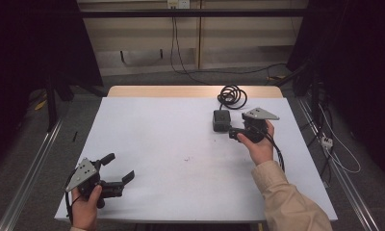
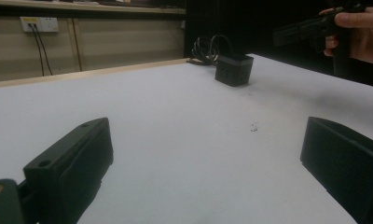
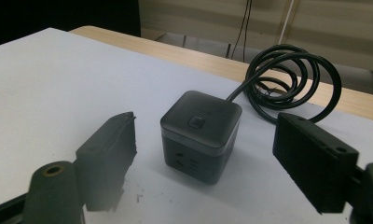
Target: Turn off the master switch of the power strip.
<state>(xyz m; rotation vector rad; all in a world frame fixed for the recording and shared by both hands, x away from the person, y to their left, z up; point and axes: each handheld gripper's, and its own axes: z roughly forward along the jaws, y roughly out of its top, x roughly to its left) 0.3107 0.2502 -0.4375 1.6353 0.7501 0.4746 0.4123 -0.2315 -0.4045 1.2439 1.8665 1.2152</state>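
Near far edge: cube [image 3: 201,135], R claw [image 3: 203,158].

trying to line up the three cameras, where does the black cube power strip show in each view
High view: the cube power strip sits right of centre toward the far edge, just beyond the right gripper.
Left gripper view: upper middle, far across the table.
Right gripper view: centre, between the open jaws, untouched.
Shared landmark: its coiled black cable, lying right behind it.
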